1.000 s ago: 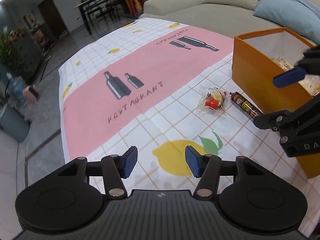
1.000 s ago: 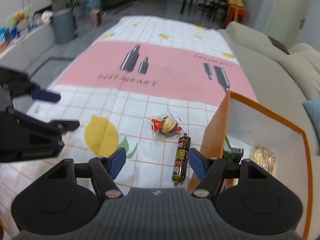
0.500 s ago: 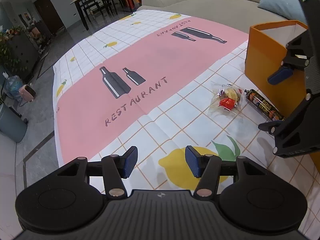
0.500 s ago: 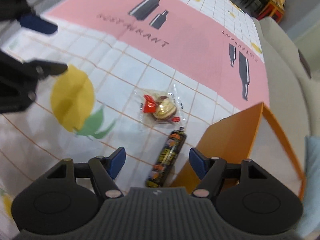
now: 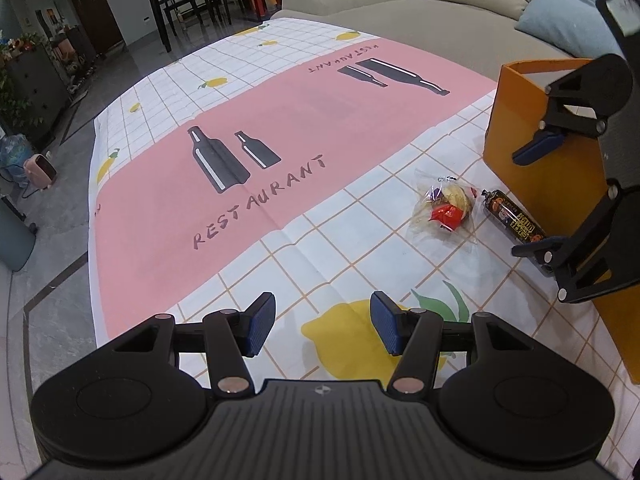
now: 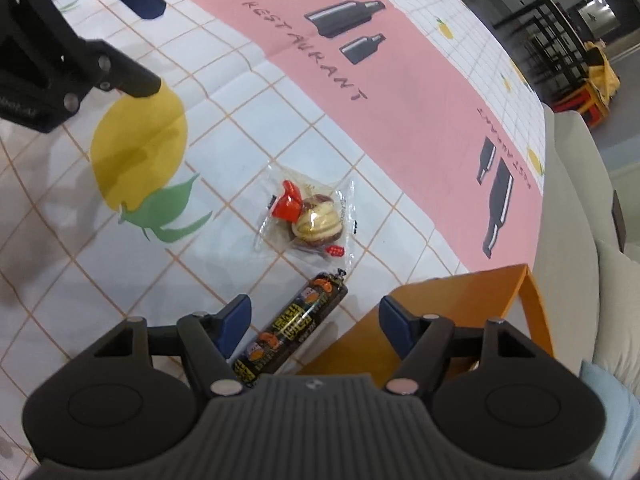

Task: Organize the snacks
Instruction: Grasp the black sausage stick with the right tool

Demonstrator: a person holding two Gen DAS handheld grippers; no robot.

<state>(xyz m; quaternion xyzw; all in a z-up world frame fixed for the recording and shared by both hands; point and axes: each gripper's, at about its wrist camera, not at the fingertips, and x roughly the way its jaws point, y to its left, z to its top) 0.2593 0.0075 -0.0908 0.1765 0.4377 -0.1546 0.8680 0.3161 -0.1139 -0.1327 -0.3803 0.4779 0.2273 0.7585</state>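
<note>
Snacks left on the tablecloth (image 5: 280, 128) number two: a dark sausage stick (image 6: 292, 330) lying just beside the orange box (image 6: 460, 300), and a clear-wrapped pastry packet (image 6: 310, 216) close to its far end. Your right gripper (image 6: 314, 322) hangs over the stick with its jaws spread and nothing pinched, the stick running between the blue pads (image 6: 234, 320), which looks like a lineup for grabbing it across its narrow width. The box wall sits close under the right pad, so watch that side as you descend. Your left gripper (image 5: 322, 328) is parked over the lemon print (image 5: 360, 336), jaws apart and empty, likely kept clear of the other arm's working space.
</note>
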